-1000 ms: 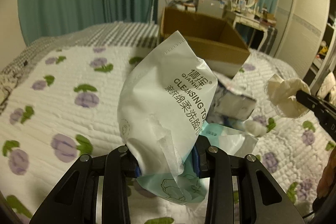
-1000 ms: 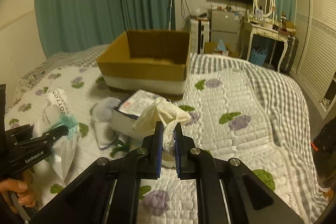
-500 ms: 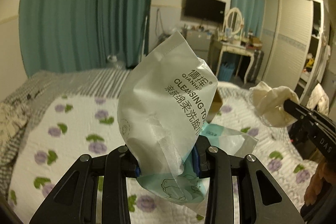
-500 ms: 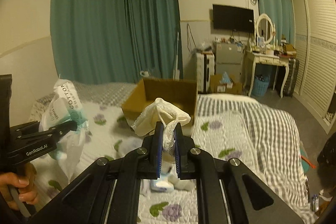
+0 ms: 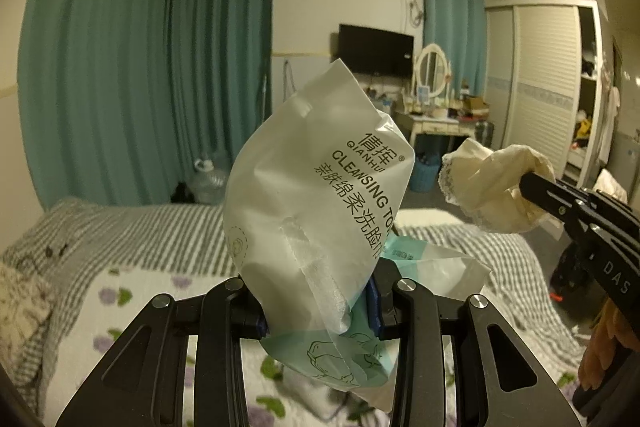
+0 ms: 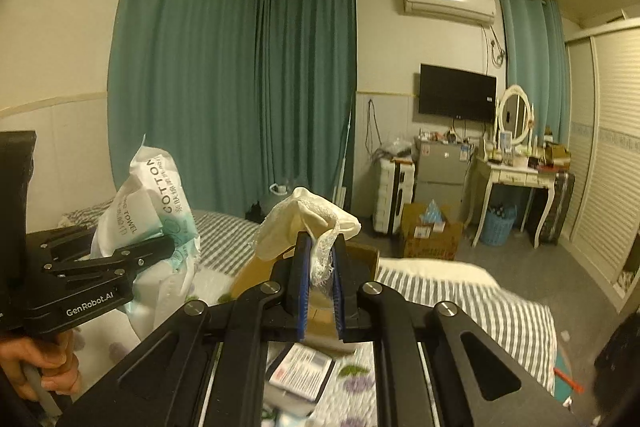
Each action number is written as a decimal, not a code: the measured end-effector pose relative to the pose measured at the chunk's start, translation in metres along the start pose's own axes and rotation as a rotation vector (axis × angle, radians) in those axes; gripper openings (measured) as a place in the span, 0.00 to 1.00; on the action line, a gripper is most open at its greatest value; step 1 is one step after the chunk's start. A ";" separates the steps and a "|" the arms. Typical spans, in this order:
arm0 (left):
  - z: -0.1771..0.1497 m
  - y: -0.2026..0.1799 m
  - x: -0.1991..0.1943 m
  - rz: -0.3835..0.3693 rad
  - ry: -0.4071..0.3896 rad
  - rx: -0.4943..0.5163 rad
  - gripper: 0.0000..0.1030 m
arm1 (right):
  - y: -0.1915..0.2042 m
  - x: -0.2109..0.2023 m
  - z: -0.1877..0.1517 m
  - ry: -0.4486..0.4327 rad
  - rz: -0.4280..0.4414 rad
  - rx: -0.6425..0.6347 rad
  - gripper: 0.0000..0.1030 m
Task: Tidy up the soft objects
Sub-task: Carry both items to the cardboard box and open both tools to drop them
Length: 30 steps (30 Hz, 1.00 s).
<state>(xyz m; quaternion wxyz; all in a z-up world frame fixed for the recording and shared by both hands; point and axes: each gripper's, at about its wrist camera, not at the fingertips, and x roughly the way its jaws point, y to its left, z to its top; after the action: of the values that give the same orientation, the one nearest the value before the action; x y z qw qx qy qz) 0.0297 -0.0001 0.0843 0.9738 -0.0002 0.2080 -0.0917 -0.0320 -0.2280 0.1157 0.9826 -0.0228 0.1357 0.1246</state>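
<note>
My left gripper (image 5: 318, 311) is shut on a white and teal cleansing towel pack (image 5: 316, 203), held high above the bed; the pack also shows at the left of the right wrist view (image 6: 146, 203). My right gripper (image 6: 320, 287) is shut on a cream lace-edged cloth (image 6: 306, 223), also raised; the cloth shows at the right of the left wrist view (image 5: 492, 187). The brown cardboard box (image 6: 256, 271) lies below, mostly hidden behind my right gripper.
A bed with a floral quilt (image 5: 112, 311) and grey striped blanket (image 6: 452, 295) lies below. A packet (image 6: 300, 371) lies on the quilt under my right gripper. A dressing table (image 6: 516, 175), a TV (image 6: 458, 97) and teal curtains (image 6: 240, 87) stand beyond.
Both grippers have risen well above the bed, each keeping its hold. The box and the items on the quilt have dropped low in both views.
</note>
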 end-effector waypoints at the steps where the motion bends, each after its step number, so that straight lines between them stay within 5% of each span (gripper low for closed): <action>1: 0.004 0.000 0.007 -0.003 -0.004 0.004 0.34 | -0.001 0.005 0.004 -0.004 -0.004 -0.005 0.09; 16: 0.021 0.005 0.139 0.004 0.074 0.023 0.34 | -0.023 0.134 0.013 0.054 -0.024 -0.031 0.09; 30: -0.031 -0.003 0.248 0.015 0.301 0.060 0.35 | -0.035 0.259 -0.073 0.292 0.006 -0.066 0.09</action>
<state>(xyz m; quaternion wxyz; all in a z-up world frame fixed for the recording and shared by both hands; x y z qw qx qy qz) 0.2390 -0.0461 -0.0445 0.9319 0.0443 0.3487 -0.0894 0.1993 -0.2062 -0.0247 0.9508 -0.0726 0.2730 0.1275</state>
